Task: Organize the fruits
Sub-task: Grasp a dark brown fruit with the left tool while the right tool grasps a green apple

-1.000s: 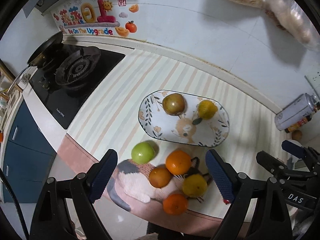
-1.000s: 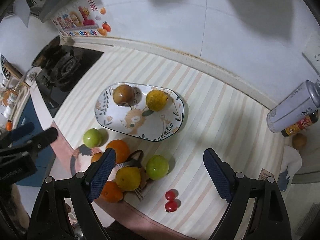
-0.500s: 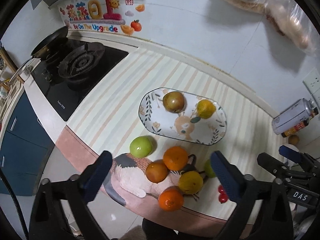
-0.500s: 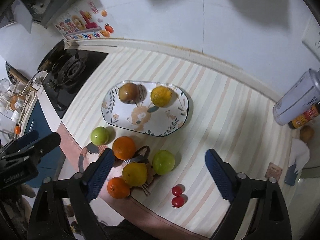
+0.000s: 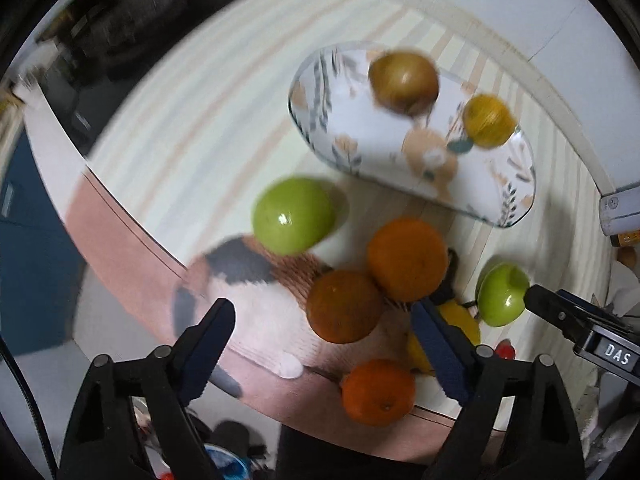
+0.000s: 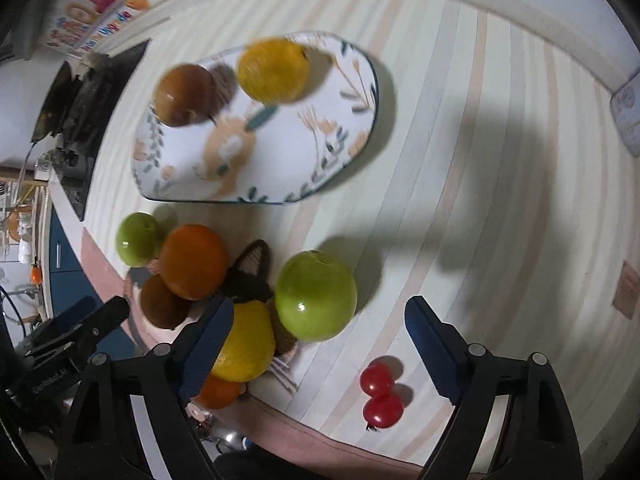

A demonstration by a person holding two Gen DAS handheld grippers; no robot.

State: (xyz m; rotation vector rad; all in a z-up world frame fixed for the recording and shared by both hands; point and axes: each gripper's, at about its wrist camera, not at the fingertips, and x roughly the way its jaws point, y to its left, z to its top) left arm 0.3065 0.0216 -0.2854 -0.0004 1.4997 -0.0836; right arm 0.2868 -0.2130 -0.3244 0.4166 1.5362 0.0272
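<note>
A floral oval plate point(image 5: 352, 128) point(image 6: 288, 152) holds a brown fruit point(image 5: 403, 83) and a yellow one point(image 5: 489, 121). In front of it lie loose fruit: two green apples point(image 5: 294, 215) point(image 6: 316, 295), oranges point(image 5: 407, 259), a yellow fruit point(image 6: 246, 346) and two cherry tomatoes point(image 6: 380, 394). My left gripper point(image 5: 322, 312) points down over a dark orange point(image 5: 345, 306). Its jaws are closing, with the pads clear of the fruit. My right gripper point(image 6: 320, 307) hangs over the larger green apple. Its jaws are also closing and do not touch it.
A cat-shaped mat point(image 5: 248, 308) lies under the fruit at the counter's front edge. A black stove point(image 5: 132, 20) is at the far left, and a can point(image 5: 620, 208) lies at the right. Striped counter to the right of the plate is bare.
Both grippers have dropped toward the counter, so the fruit now looks much larger and blurred. No fruit has moved or been gripped.
</note>
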